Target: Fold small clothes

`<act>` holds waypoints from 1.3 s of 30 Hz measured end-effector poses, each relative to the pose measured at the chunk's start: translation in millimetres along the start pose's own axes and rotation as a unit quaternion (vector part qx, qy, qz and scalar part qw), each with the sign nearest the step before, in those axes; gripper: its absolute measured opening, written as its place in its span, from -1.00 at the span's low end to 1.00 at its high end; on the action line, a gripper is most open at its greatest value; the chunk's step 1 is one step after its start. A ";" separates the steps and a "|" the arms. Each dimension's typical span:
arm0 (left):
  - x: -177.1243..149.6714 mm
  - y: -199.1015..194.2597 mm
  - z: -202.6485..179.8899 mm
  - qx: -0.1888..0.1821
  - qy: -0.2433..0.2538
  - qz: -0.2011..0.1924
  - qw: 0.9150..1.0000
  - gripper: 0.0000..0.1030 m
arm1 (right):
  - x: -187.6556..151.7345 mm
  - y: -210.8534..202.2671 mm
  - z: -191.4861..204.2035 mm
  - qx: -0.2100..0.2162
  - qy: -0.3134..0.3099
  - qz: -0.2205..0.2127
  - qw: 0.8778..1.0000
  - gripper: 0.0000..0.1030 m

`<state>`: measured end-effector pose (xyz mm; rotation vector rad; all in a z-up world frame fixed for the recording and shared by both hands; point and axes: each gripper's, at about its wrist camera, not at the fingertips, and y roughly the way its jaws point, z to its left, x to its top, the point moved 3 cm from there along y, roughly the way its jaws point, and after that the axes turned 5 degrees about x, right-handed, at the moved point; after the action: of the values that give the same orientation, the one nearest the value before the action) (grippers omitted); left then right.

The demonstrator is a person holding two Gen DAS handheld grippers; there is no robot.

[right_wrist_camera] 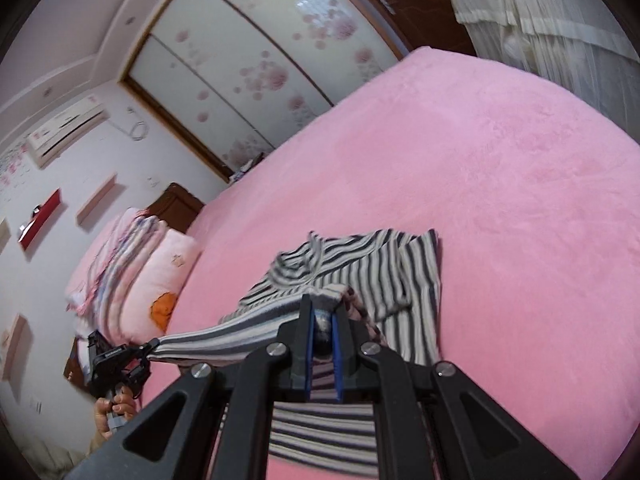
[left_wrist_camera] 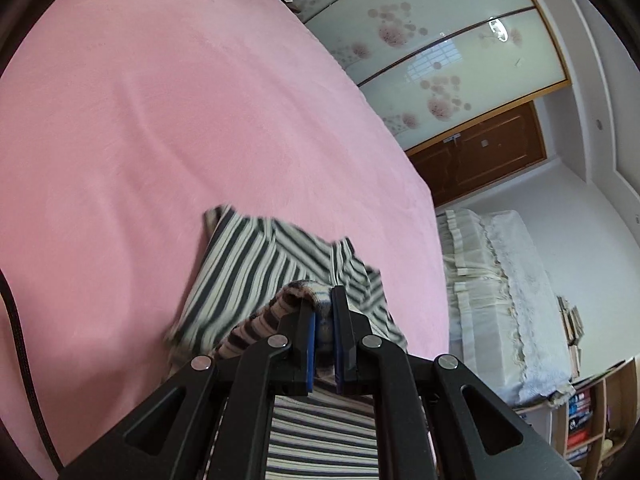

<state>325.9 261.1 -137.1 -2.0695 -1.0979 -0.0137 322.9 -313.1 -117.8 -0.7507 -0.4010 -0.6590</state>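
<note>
Left gripper [left_wrist_camera: 323,312] and right gripper [right_wrist_camera: 322,318] each pinch the striped shirt's [right_wrist_camera: 360,272] edge above the pink bed [right_wrist_camera: 500,184].

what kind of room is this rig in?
A home bedroom, most likely. The work surface is a bed with a pink cover, pillows lie at its head, and a sliding-door wardrobe with a floral print fills the wall beyond. A wall air conditioner fits too.
</note>
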 end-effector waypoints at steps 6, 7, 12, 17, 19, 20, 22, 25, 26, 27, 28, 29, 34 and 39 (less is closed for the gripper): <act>31.4 70.3 -2.9 0.036 0.001 0.015 0.999 -0.90 | 26.6 72.0 -32.4 -0.035 0.031 0.014 0.999 -0.86; 34.7 83.0 -0.5 0.044 -0.001 0.019 0.999 -0.90 | 28.4 78.0 -35.8 -0.038 0.034 0.014 0.999 -0.86; 44.9 131.0 9.4 0.072 -0.005 0.032 0.997 -0.90 | 40.4 116.2 -52.9 -0.057 0.045 0.020 0.997 -0.86; 54.9 154.7 12.9 0.074 -0.014 0.027 0.997 -0.90 | 48.1 141.0 -66.3 -0.072 0.058 0.020 0.996 -0.86; 57.6 163.4 15.4 0.078 -0.016 0.028 0.996 -0.90 | 51.5 149.3 -71.5 -0.075 0.063 0.020 0.995 -0.86; 58.0 169.0 17.3 0.082 -0.019 0.029 0.996 -0.90 | 51.7 153.4 -73.7 -0.079 0.065 0.022 0.994 -0.86; 56.2 178.8 24.2 0.090 -0.033 0.036 0.995 -0.87 | 50.9 160.3 -77.0 -0.087 0.066 0.027 0.994 -0.86; 50.7 189.7 34.1 0.075 -0.074 0.045 0.993 -0.75 | 48.9 167.4 -84.9 -0.078 0.092 0.039 0.992 -0.77; 49.1 190.8 35.8 0.065 -0.084 0.045 0.993 -0.66 | 49.3 168.3 -87.6 -0.065 0.105 0.040 0.992 -0.72; 49.0 191.7 36.2 0.053 -0.093 0.042 0.993 -0.52 | 50.4 168.7 -88.1 -0.052 0.115 0.040 0.991 -0.53; 49.6 192.0 35.4 0.043 -0.098 0.039 0.994 -0.40 | 52.2 170.5 -89.5 -0.041 0.122 0.040 0.991 -0.42; 50.8 191.7 33.7 0.034 -0.101 0.036 0.994 -0.34 | 54.7 170.6 -90.4 -0.020 0.135 0.040 0.990 -0.23; 62.5 190.3 22.7 0.003 -0.124 -0.015 0.992 -0.13 | 67.6 169.4 -93.3 -0.001 0.162 0.012 0.987 -0.17; 71.3 193.1 24.6 0.033 -0.151 -0.039 0.987 -0.01 | 75.4 167.2 -102.1 -0.039 0.172 -0.012 0.984 -0.17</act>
<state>499.1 263.9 -251.1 -2.0111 -1.3425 0.3010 501.4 -326.8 -227.3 -0.6907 -0.0675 -0.8137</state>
